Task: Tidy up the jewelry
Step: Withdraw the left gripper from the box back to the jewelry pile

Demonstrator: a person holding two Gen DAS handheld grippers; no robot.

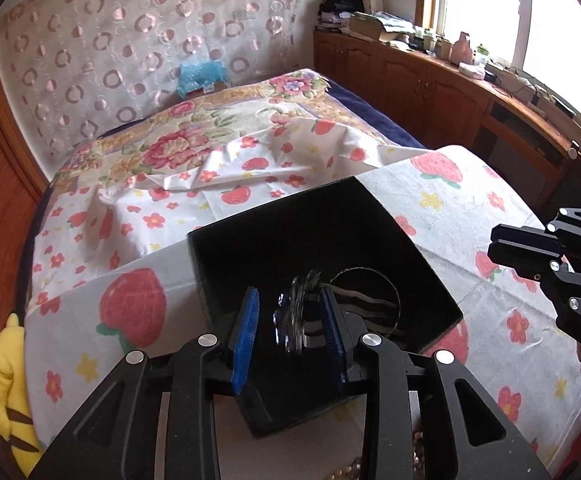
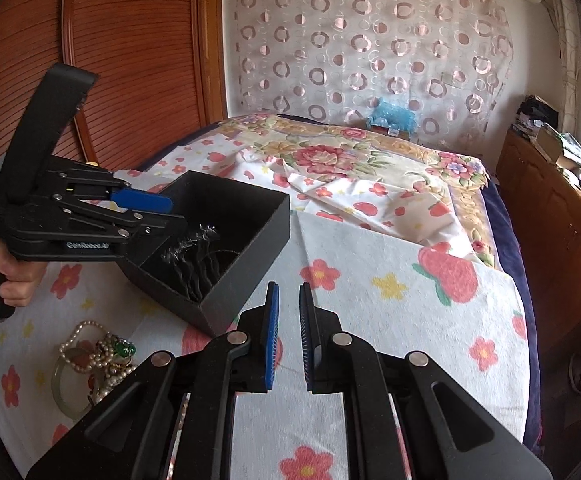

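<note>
A black open box (image 1: 274, 232) (image 2: 250, 236) stands on the strawberry-print cloth. My left gripper (image 1: 290, 316) (image 2: 162, 216) is open over the box; a blurred silvery beaded piece (image 1: 296, 312) (image 2: 188, 246) is between its blue pads, falling or hanging inside. A dark bangle (image 1: 370, 280) lies in the box. My right gripper (image 2: 289, 332) is to the right of the box over the cloth, jaws a narrow gap apart, holding nothing. A heap of pearl strands and a green-stone piece (image 2: 98, 356) lies left of my right gripper, with a pale bangle (image 2: 64, 396).
The cloth covers a table (image 2: 410, 320) that abuts a bed with a floral quilt (image 1: 178, 144). A wooden cabinet (image 1: 430, 80) with clutter runs along the window side. A yellow plush toy (image 1: 6, 384) sits at the table's left edge.
</note>
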